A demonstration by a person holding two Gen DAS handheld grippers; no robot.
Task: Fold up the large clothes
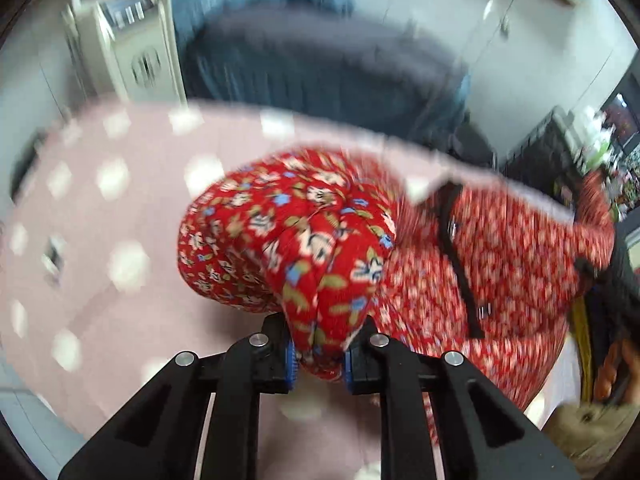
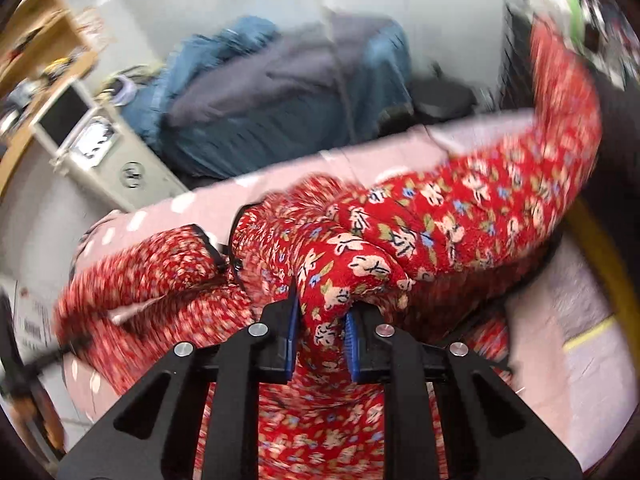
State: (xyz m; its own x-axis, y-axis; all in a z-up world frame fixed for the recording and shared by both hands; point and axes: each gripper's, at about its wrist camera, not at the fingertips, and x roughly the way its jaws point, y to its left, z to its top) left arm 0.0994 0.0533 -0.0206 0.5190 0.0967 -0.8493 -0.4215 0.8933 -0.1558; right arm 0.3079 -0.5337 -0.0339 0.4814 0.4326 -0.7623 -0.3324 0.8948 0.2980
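This looks like a room in a home: a pink dotted bed cover (image 1: 120, 208), a blue cloth-draped seat (image 2: 280, 92), a white appliance (image 1: 132, 40) and wooden shelves (image 2: 44, 32).

Red floral garment (image 1: 500, 248), black-trimmed, crumpled and bunched, lying partly raised on pink white-dotted cover (image 1: 100, 208), blurred.

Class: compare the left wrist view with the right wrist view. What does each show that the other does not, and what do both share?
Left only: a hand at the right edge, and the left tongs shut on red floral cloth.
Right only: a wooden shelf, and the right tongs gripping a fold.
Both: the garment, the pink dotted sheet, and blue bedding behind.
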